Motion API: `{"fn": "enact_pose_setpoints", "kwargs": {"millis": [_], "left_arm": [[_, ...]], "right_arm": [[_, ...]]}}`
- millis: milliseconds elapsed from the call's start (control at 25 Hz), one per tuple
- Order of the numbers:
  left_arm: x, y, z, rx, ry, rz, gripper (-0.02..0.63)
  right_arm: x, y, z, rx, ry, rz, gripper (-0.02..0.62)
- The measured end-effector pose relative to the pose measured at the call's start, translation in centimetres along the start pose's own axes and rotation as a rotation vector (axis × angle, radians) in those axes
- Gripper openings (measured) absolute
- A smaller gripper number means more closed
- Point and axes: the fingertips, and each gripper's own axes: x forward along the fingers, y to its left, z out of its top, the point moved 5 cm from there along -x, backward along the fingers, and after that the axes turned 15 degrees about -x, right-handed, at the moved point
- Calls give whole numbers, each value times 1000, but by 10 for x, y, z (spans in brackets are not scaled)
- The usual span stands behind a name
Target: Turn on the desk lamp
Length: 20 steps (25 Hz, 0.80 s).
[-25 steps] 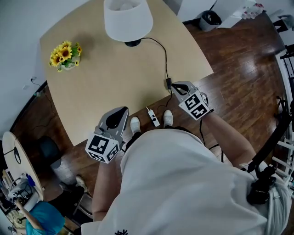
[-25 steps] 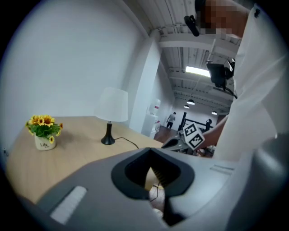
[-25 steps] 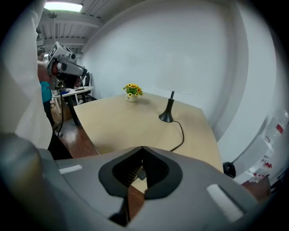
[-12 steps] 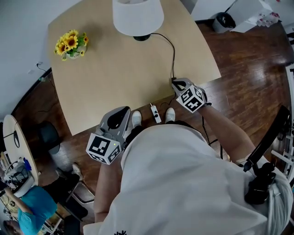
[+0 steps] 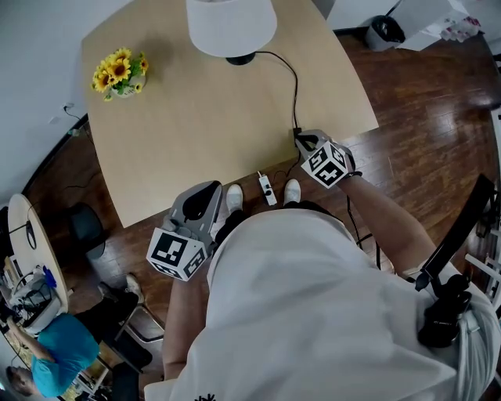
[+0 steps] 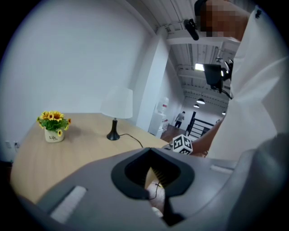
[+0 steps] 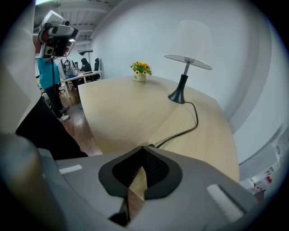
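1. The desk lamp stands at the far side of the table; its cord is led to the near edge.
2. The right gripper is closed at the cord; a pinch is unconfirmed.
3. The left gripper is closed, empty.
4. The hanging switch is judged the target: it should be steadied, then pressed squarely.

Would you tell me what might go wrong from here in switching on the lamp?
The right gripper sits at the desk edge, right by the cord; snagging or tugging it could pull the lamp over. What looks like the inline switch lies below the desk edge near the person's shoes, so reaching for it may drag the cord too.
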Motion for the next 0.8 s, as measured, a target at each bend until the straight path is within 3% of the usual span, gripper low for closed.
{"fn": "enact_pose_setpoints", "kwargs": {"millis": [800], "left_arm": [[-4, 1, -1, 12, 10, -10, 15]], "right_arm": [[5, 5, -1, -4, 53, -8, 3]]}}
